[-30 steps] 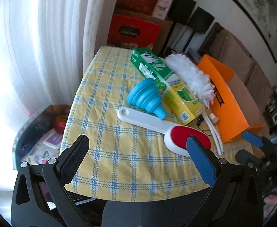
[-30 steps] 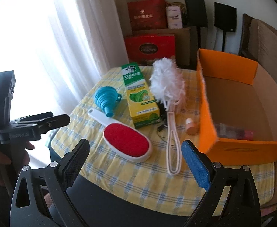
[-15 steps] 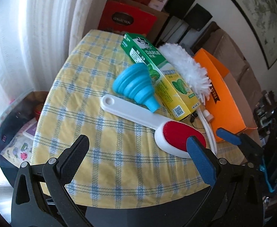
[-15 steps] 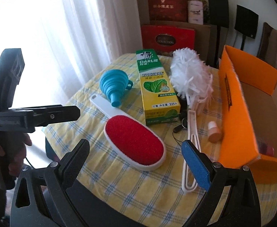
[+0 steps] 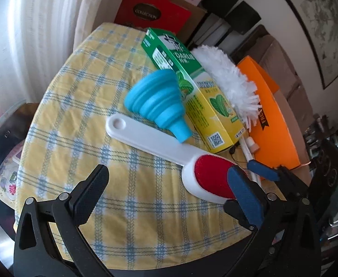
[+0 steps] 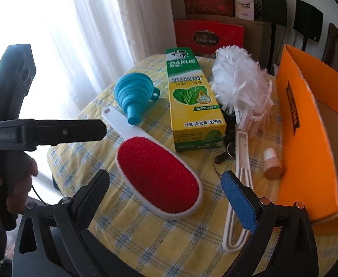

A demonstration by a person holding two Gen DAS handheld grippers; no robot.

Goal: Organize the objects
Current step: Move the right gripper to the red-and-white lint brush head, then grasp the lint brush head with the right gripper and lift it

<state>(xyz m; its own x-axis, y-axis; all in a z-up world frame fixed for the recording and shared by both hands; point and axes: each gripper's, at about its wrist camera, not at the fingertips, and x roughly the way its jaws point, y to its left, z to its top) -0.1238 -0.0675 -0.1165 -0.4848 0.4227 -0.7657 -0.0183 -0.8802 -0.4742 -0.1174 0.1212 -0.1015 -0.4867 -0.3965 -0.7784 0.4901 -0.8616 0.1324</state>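
Observation:
A red-faced white lint brush (image 6: pixel 159 177) (image 5: pixel 205 177) lies on the yellow checked table (image 5: pixel 81 120). Beyond it are a blue funnel (image 6: pixel 132 97) (image 5: pixel 159 101), a green and yellow Darlie box (image 6: pixel 192 101) (image 5: pixel 196 97), a white duster (image 6: pixel 240 85) (image 5: pixel 228 78) and a small peach bottle (image 6: pixel 271 164). An orange box (image 6: pixel 307 133) (image 5: pixel 272 124) stands at the right. My right gripper (image 6: pixel 166 194) is open, just above the near end of the brush head. My left gripper (image 5: pixel 169 189) is open over the table's near edge, left of the brush head.
Red gift boxes (image 6: pixel 208 37) and black stands (image 6: pixel 272 4) are behind the table. White curtains (image 5: pixel 30 34) hang at the left. A dark bin with items (image 5: pixel 2 157) sits on the floor by the table's left edge. A small black object (image 6: pixel 226 152) lies by the duster handle.
Both grippers have moved forward and closer to the table. The lint brush now lies nearly between the right gripper's fingers. Nothing on the table has moved.

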